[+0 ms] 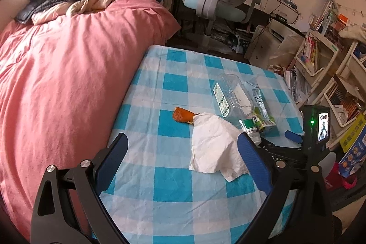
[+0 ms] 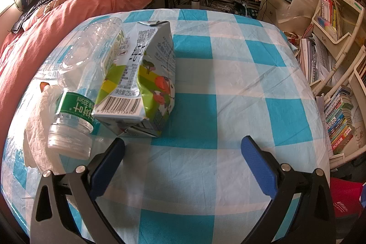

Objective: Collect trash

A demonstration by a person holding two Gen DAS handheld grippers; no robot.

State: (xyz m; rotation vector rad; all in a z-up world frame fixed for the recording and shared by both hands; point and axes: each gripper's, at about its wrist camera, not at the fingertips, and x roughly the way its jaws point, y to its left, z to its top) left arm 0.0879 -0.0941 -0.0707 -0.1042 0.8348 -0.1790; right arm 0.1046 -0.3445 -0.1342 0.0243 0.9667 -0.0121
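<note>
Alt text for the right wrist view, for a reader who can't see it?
The open right gripper hovers over a blue-checked table, just short of a crushed milk carton. A capped clear bottle lies left of the carton, a white tissue beyond it.

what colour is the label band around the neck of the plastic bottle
Green with white lettering, on the plastic bottle; clearest in the right wrist view.
</note>
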